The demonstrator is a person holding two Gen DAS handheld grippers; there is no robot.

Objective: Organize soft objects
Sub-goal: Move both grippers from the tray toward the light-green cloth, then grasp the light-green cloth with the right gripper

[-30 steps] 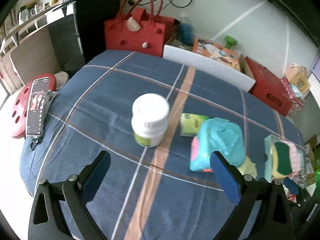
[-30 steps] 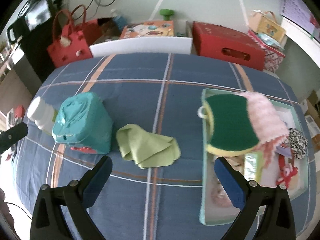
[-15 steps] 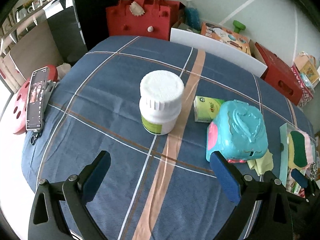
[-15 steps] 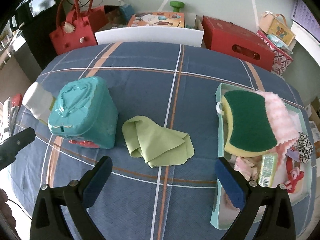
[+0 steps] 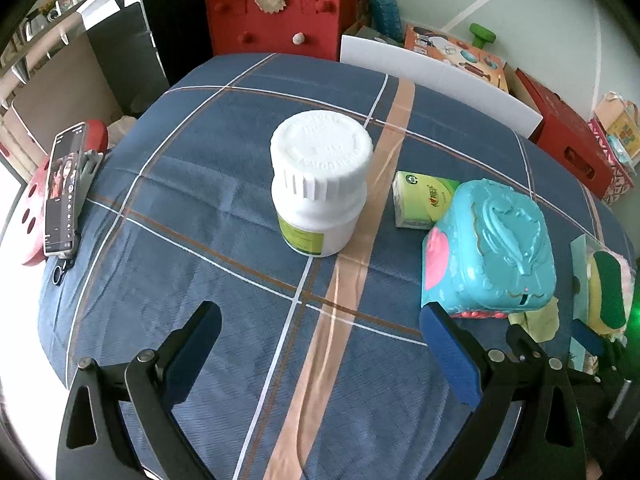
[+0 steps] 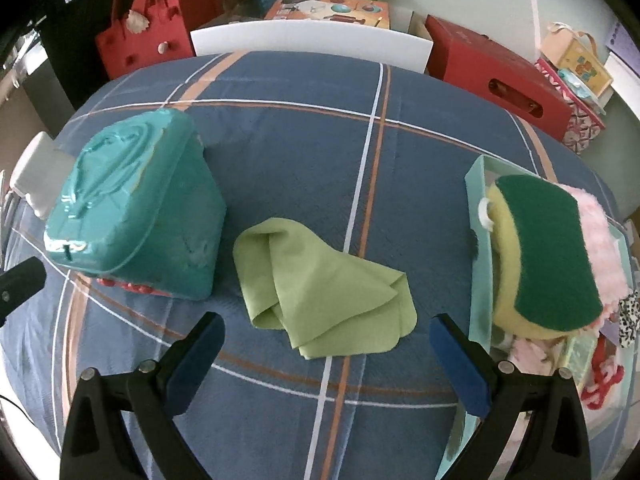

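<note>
Right gripper (image 6: pixel 326 354): jaws spread wide, nothing held, hovering above the blue plaid tablecloth (image 6: pixel 304 128). The crumpled green cloth (image 6: pixel 324 288) is seen lying flat on the tablecloth directly ahead, between the two blue finger pads (image 6: pixel 200 356), not touched by either. To its left, just beside it, the teal plastic case (image 6: pixel 132 208) is seen resting on its red-pink base; contact with the cloth cannot be told. To the right, a pale teal box (image 6: pixel 480 248) is seen near the table edge, with the green-and-yellow sponge (image 6: pixel 548 248) propped in it and a pink fluffy cloth (image 6: pixel 600 240) behind the sponge. Small mixed items are piled lower in the box; not identifiable.

Left gripper (image 5: pixel 320 356): jaws also wide apart, nothing held, above the tablecloth. The white bottle (image 5: pixel 320 184) is seen upright ahead, well clear of the fingertips. A small green tissue pack (image 5: pixel 420 200) lies beyond it to the right, close against the teal case. A phone (image 5: pixel 62 192) is mounted at the left table edge.

A red bag (image 5: pixel 276 12) and red box (image 6: pixel 500 68) are seen beyond the far side of the table.
</note>
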